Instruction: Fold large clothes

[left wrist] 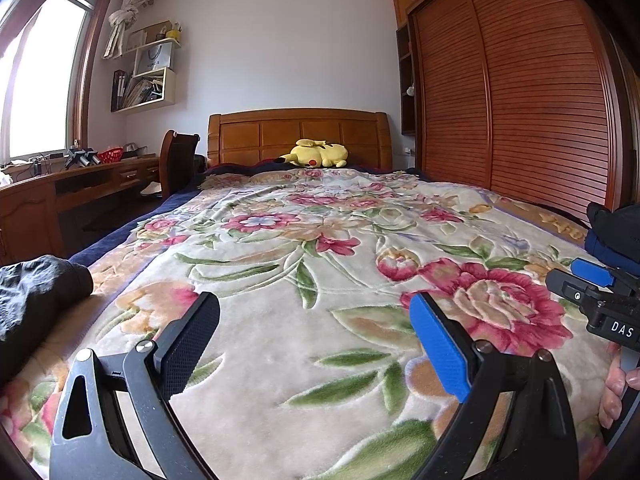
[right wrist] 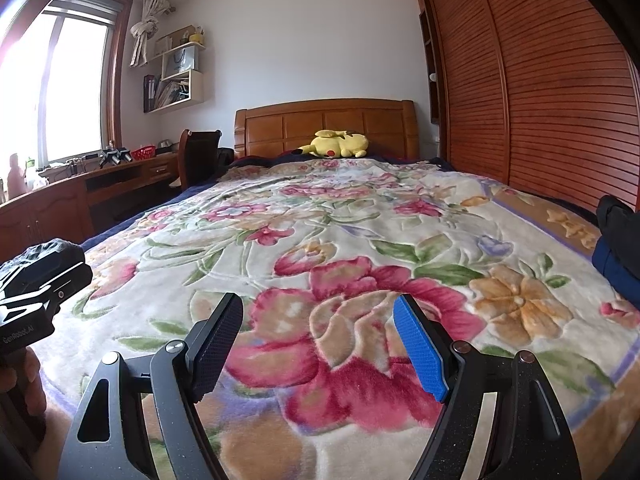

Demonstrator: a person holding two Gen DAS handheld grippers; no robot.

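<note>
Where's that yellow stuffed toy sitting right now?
The yellow plush toy lies at the far end of the bed, against the wooden headboard, in both wrist views. It rests just beyond the top edge of the floral blanket.

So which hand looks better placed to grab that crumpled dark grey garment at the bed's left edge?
Probably the left. The dark grey garment lies just beside the open, empty left gripper. From the right gripper, also open and empty, it sits beyond the left one; the dark blue clothes are nearer.
</note>
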